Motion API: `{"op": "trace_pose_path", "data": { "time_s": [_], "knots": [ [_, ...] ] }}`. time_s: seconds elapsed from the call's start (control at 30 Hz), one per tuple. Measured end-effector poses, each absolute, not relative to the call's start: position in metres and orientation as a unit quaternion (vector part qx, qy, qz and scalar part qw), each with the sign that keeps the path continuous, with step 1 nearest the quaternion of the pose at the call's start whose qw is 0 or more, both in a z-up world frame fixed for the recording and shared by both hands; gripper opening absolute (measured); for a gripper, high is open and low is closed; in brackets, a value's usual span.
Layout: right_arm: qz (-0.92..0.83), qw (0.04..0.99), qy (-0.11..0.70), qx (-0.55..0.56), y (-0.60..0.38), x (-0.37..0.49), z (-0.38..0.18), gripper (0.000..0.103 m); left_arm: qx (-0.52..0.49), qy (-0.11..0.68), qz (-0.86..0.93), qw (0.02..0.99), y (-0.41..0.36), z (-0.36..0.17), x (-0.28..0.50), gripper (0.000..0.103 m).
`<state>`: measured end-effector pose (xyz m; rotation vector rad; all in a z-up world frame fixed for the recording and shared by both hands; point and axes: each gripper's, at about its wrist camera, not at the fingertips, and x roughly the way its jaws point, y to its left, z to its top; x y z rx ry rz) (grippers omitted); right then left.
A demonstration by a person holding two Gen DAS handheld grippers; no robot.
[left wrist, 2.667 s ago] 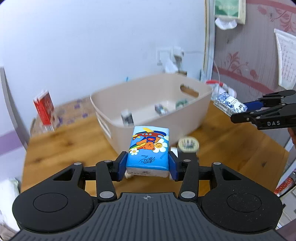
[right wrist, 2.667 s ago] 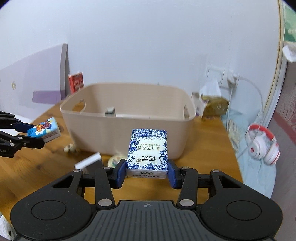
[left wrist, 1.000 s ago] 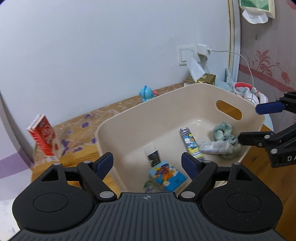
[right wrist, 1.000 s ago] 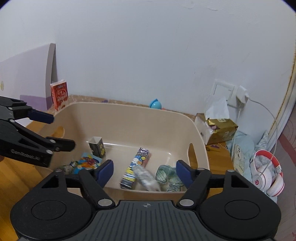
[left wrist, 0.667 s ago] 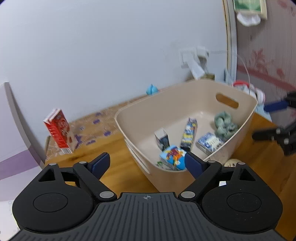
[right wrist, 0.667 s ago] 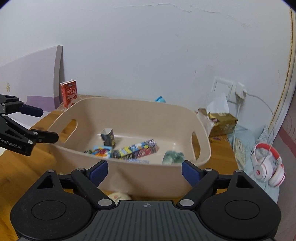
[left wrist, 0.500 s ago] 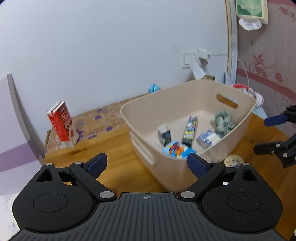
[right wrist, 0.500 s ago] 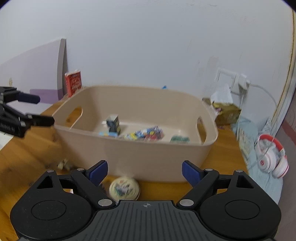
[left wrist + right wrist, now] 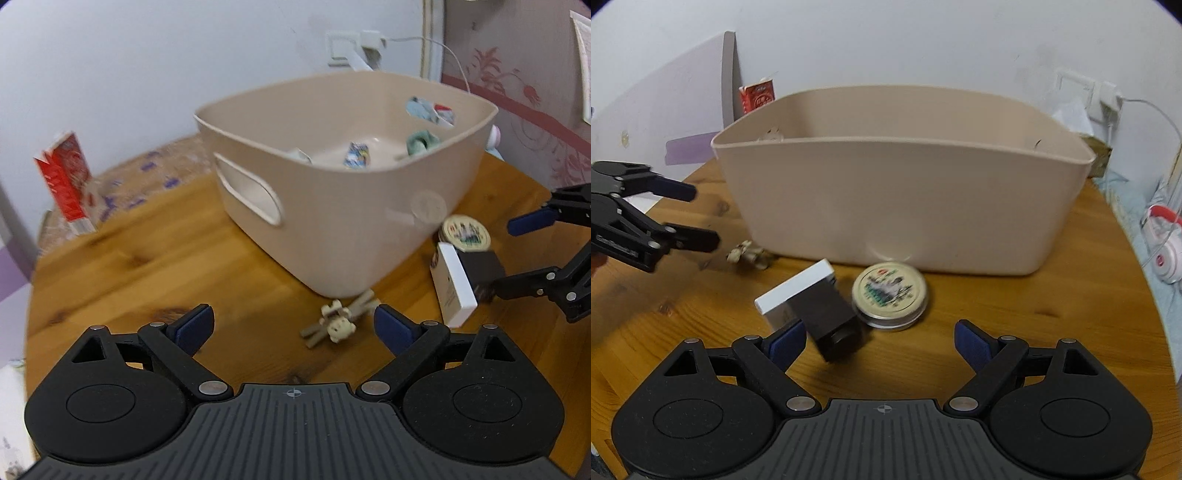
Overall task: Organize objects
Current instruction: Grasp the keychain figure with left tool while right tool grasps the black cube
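With both the left tool [image 9: 293, 326] and the right tool [image 9: 880, 341] released and empty, a pick-up is judged in hand: the toy bear [image 9: 338, 325], tin [image 9: 889, 295] and boxes [image 9: 812, 306] left before the bin [image 9: 905, 206] on the surface [image 9: 147, 266] must be straddled and clenched.

Home – floral wallpaper [image 9: 532, 92], headphones [image 9: 1165, 247]

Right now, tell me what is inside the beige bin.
From the left wrist view, the beige bin holds a blue patterned packet, a green cloth bundle and a pale item's corner. The near wall hides the rest of the floor; the right wrist view shows nothing inside.
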<state>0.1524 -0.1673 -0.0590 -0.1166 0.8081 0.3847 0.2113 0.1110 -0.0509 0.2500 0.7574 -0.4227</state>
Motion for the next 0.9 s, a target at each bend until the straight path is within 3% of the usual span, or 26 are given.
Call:
{"op": "trace_pose_path", "data": {
  "time_s": [0.3,0.67,0.9],
  "knots": [
    [0.201,0.89,0.407,-0.048,-0.152,0.161,-0.076,0.081,0.123,0.381,-0.239,0.885,0.098,-0.078,0.225,0.09],
    [0.207,0.891,0.401,-0.052,-0.145,0.157,-0.074,0.058,0.128,0.369,-0.285,0.876,0.079,-0.075,0.218,0.032],
    [0.216,0.889,0.4,-0.049,-0.144,0.148,-0.071,0.037,0.127,0.37,-0.275,0.878,0.077,-0.075,0.207,0.031]
  ]
}}
